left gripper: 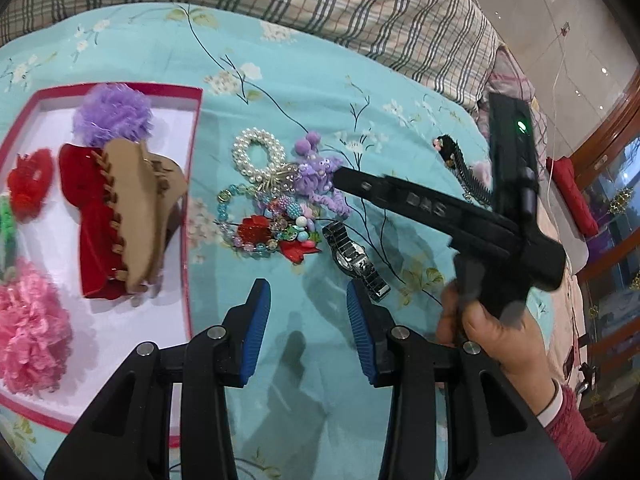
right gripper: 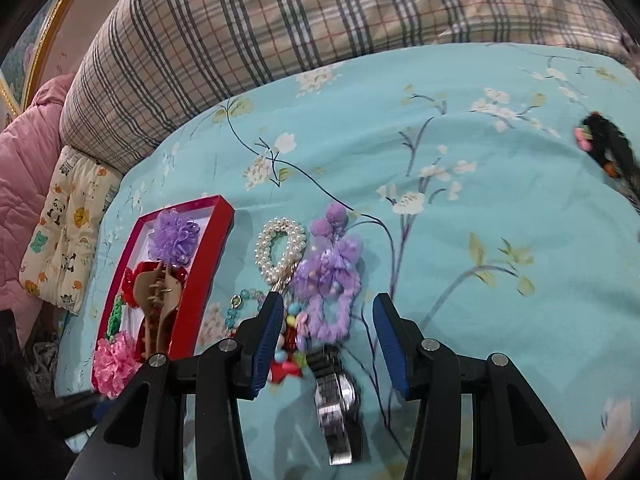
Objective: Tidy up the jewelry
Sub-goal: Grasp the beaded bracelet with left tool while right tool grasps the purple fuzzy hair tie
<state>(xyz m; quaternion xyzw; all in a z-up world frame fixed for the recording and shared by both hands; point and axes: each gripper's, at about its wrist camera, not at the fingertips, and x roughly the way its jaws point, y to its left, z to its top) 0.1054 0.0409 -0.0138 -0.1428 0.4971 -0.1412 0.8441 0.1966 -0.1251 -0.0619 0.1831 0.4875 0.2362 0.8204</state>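
A pile of jewelry lies on the turquoise bedspread: a pearl bracelet [left gripper: 256, 154], a purple scrunchie [left gripper: 320, 180], bead bracelets [left gripper: 256, 220] and a metal watch [left gripper: 354, 258]. A red-rimmed box [left gripper: 191, 184] on the left holds hair clips [left gripper: 120, 208] and frilly scrunchies. My left gripper [left gripper: 308, 308] is open and empty, just in front of the pile. My right gripper [right gripper: 326, 316] is open and empty above the watch [right gripper: 338, 392] and the purple scrunchie [right gripper: 330, 280]; the left wrist view shows it reaching in from the right.
A plaid pillow [right gripper: 280, 20] lies behind the bedspread. A black hair comb with a pink flower [right gripper: 608, 148] lies far right. A panda-print cushion [right gripper: 64, 224] and pink quilt [right gripper: 24, 152] sit left of the box.
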